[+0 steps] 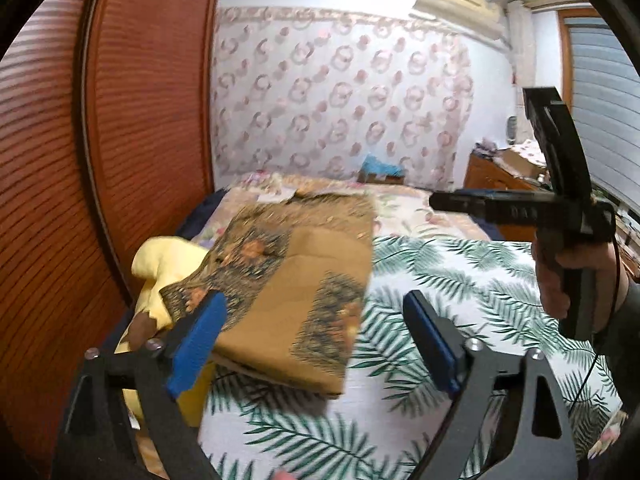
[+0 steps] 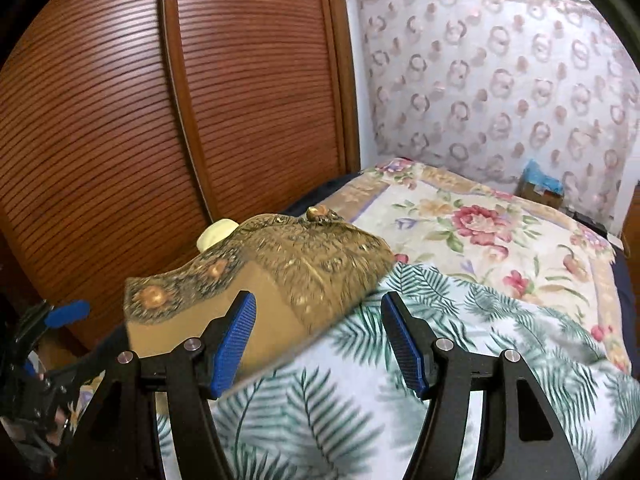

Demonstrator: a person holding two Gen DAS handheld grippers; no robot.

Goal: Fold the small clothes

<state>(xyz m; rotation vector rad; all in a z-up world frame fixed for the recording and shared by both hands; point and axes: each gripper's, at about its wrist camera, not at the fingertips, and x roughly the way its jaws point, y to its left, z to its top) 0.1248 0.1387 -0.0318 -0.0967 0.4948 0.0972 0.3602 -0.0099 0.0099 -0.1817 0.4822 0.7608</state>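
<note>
Both wrist views face the folded cloth [image 1: 296,280] (close).

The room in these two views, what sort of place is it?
Most likely a home bedroom. A bed with a floral cover fills the middle, a slatted wooden wardrobe stands beside it, and a wall air conditioner hangs above a patterned curtain.

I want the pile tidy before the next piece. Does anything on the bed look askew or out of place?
Mostly tidy. The folded brown garment lies flat, but it sits half on the yellow cloth at the bed's wardrobe-side edge, so one end rides up and overhangs. Both grippers are clear of it, jaws open.
</note>
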